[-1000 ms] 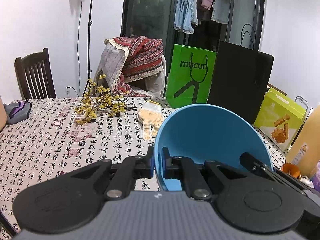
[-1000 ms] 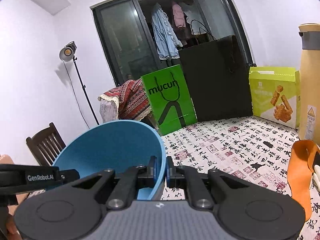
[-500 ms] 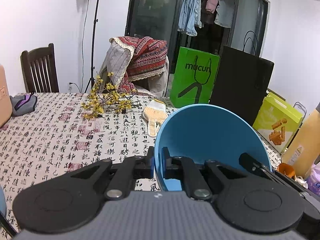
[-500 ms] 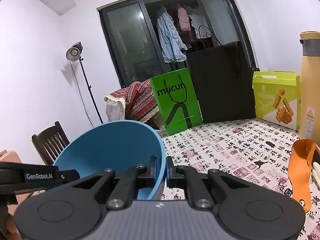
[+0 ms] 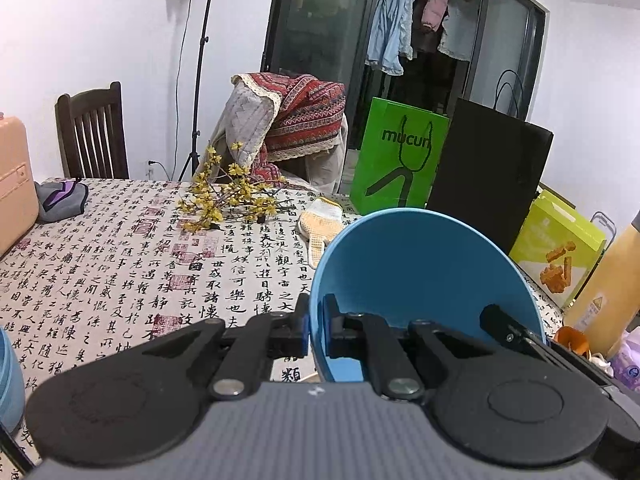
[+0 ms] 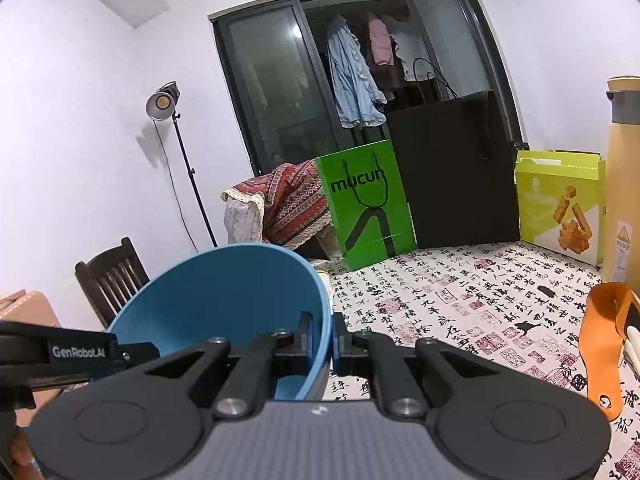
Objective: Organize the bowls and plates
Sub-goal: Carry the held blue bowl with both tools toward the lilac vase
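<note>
Table (image 5: 120, 264) bg shifted vs 1s ago | both tools still clamped on blue bowl (image 5: 420, 272) rim

Left of the blue bowl (image 5: 420, 276) we see bare worktop (image 5: 120, 264) running out to the yellow flower sprig (image 5: 228, 200) and the glove (image 5: 322, 224) beyond it. Behind the bowl, the green bag (image 5: 398, 164) and black bag (image 5: 486, 176) wall off the worktop's far edge. Right of the bowl, the yellow-green box (image 6: 560, 204), tan bottle (image 6: 624, 184) and orange shoehorn (image 6: 604, 340) crowd the way.
</note>
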`<state>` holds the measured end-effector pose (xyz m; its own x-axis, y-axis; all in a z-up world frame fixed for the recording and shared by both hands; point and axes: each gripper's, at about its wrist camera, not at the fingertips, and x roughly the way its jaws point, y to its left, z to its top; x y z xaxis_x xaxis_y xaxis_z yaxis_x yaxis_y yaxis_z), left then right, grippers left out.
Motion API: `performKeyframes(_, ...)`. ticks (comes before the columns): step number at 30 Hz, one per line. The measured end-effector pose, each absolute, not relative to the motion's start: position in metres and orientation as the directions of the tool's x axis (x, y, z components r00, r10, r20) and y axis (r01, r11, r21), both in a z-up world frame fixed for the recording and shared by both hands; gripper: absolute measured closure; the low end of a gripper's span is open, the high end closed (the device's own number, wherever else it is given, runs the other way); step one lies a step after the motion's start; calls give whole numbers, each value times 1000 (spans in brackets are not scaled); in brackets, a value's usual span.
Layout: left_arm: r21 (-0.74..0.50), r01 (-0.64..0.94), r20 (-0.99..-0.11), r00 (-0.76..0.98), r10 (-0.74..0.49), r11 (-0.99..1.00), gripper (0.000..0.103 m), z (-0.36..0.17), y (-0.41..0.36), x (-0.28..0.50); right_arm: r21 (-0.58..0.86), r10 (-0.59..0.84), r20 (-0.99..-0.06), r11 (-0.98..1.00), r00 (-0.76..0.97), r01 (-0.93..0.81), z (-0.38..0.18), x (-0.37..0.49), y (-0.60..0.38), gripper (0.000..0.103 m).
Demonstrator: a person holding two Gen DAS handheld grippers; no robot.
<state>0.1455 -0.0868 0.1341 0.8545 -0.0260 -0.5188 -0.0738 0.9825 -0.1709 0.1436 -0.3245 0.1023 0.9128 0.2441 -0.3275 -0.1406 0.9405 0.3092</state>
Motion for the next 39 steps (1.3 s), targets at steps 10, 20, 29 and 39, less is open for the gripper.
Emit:
performKeyframes(10, -170, -73, -512, 858, -25, 983, 96, 137, -78, 128, 302, 250, -322, 941, 913, -151, 107, 130, -316, 95)
performKeyframes(20, -191, -97, -500, 866, -12, 977, 96, 134, -58, 109, 306, 277, -327, 935, 903, -176, 103, 118, -302, 95)
performKeyframes(29, -204, -120, -510, 860, 0, 971, 96, 127, -32, 101, 291, 306, -343, 934, 888, -209, 96, 113, -276, 95)
performKeyframes(39, -221, -147, -524, 852, 10, 964, 96, 114, -2, 94, 292, 335, -353, 927, 874, -237, 87, 111, -245, 94)
